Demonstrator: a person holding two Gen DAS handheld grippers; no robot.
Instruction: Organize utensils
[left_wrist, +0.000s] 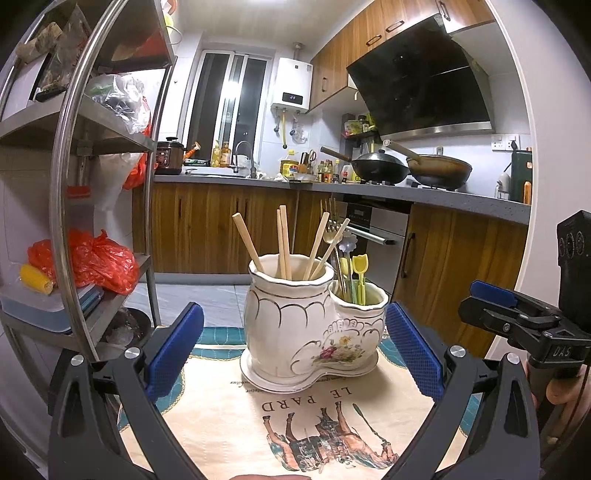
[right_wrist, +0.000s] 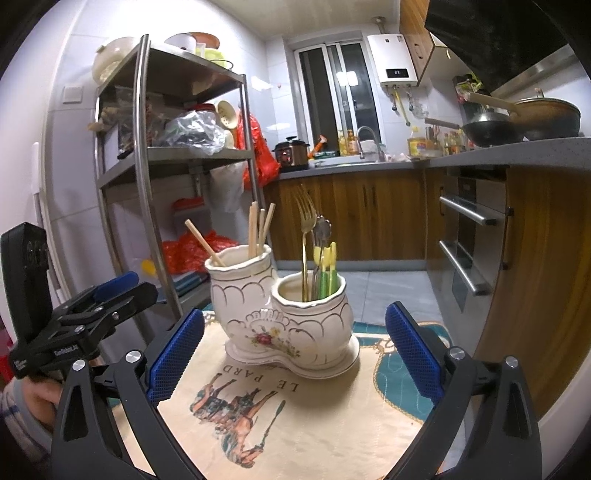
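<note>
Left wrist view, holder: a white ceramic utensil holder (left_wrist: 295, 332) with two joined cups stands upright on a printed cloth (left_wrist: 236, 417) covering the desk.
Left wrist view, tall cup: wooden chopsticks (left_wrist: 283, 242) lean in the taller cup, on the left of the holder.
Left wrist view, short cup: a gold fork (left_wrist: 333, 225), a spoon (left_wrist: 350, 242) and yellow-and-green picks (left_wrist: 360, 269) stand in the shorter cup, on the right of the holder.
Left wrist view, left hand-held gripper (left_wrist: 295, 350): spread wide with nothing held, its blue pads on either side of the holder and apart from it.
Left wrist view, right hand-held gripper (left_wrist: 491, 297): seen from the side, to the right of the holder; how far apart its fingers stand cannot be told here.

Right wrist view, holder (right_wrist: 284, 325): the short cup is nearer, with the fork (right_wrist: 306, 225) tallest above it; the chopsticks (right_wrist: 260, 227) rise from the tall cup behind on the left.
Right wrist view, right hand-held gripper (right_wrist: 295, 350): spread wide and empty, short of the holder, over the cloth (right_wrist: 314, 413).
Right wrist view, left hand-held gripper (right_wrist: 118, 291): left of the holder, in front of a metal shelf rack (right_wrist: 144, 184).
</note>
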